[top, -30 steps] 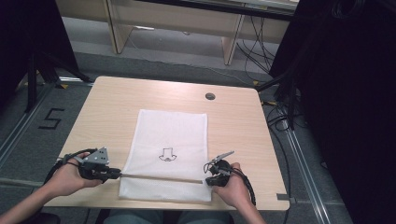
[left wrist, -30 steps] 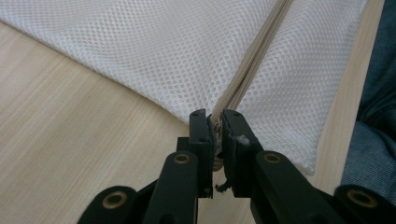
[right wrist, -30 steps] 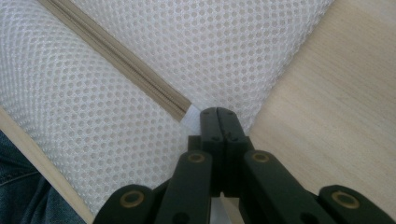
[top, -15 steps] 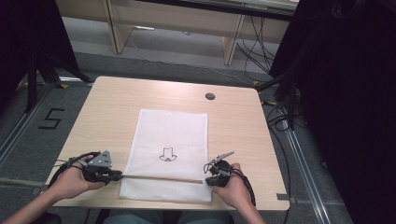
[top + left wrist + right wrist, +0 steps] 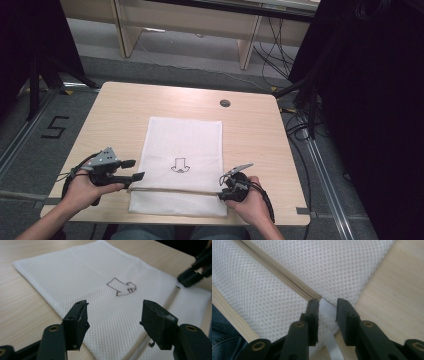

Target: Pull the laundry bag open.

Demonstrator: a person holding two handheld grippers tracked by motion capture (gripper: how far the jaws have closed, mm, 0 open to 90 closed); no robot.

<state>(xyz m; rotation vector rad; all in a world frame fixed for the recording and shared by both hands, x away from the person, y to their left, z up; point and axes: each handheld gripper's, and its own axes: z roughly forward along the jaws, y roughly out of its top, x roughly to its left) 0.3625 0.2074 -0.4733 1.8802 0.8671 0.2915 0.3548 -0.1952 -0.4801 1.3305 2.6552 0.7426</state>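
Note:
A white mesh cloth (image 5: 182, 145) lies flat on the wooden table (image 5: 115, 115), with a small arrow drawing (image 5: 180, 166) on it. A thin tan line (image 5: 175, 190) crosses its near part from one gripper to the other. My left gripper (image 5: 134, 169) is at the cloth's left edge. Its jaws have just been opening and stand wide over the mesh (image 5: 100, 272) with nothing between them (image 5: 116, 317). My right gripper (image 5: 223, 190) is at the cloth's right edge. Its jaws have just been opening too, and a white edge of the cloth lies loose in the gap (image 5: 327, 303).
A round cable hole (image 5: 225, 103) sits in the table behind the cloth. The table's front edge runs just under both hands. A "5" mark (image 5: 54, 127) is on the floor at the left, and cables (image 5: 300, 130) lie on the floor at the right.
The left gripper's jaws have spread apart and it has shifted slightly away from the person. The right gripper's jaws have parted while its hand stayed put. The cloth lies as before.

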